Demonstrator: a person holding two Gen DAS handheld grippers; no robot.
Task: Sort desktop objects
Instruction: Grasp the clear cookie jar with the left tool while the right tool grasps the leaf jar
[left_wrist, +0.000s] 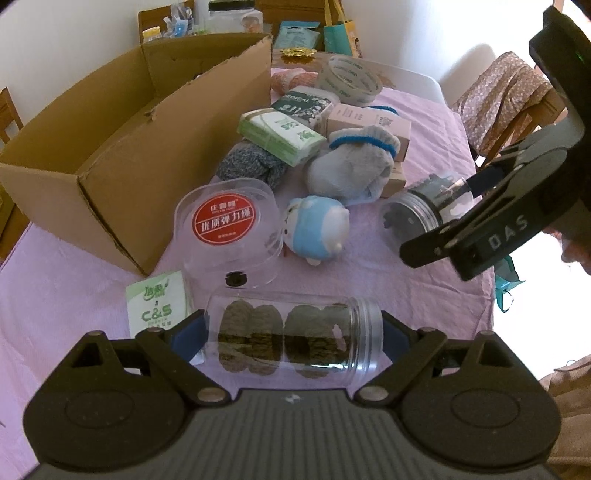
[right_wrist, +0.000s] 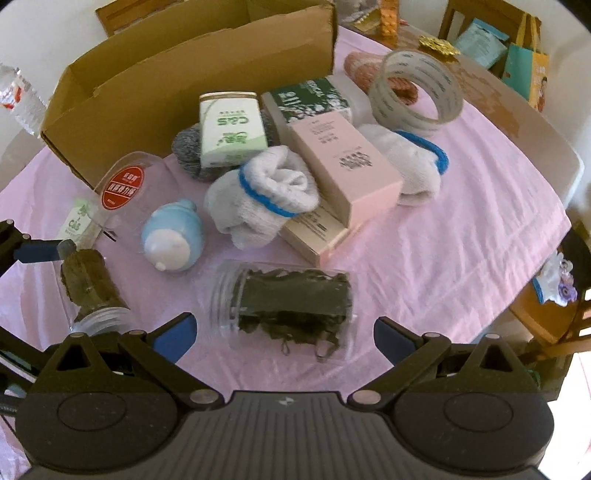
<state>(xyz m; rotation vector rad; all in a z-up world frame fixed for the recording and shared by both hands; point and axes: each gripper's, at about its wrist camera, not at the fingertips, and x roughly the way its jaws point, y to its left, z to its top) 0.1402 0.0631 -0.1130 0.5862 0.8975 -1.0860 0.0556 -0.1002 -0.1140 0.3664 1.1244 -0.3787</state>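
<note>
Lying sideways on the pink tablecloth (left_wrist: 74, 280), a clear jar of brown cakes (left_wrist: 291, 336) is sitting between the left gripper (left_wrist: 293, 332) fingers, whose blue pads are touching both its ends. Further right, the right gripper (right_wrist: 284, 332) is hovering with jaws spread wide around a jar of dark dried leaves (right_wrist: 288, 302), apart from it. Behind, a cardboard box (left_wrist: 110, 155) is standing open.
</note>
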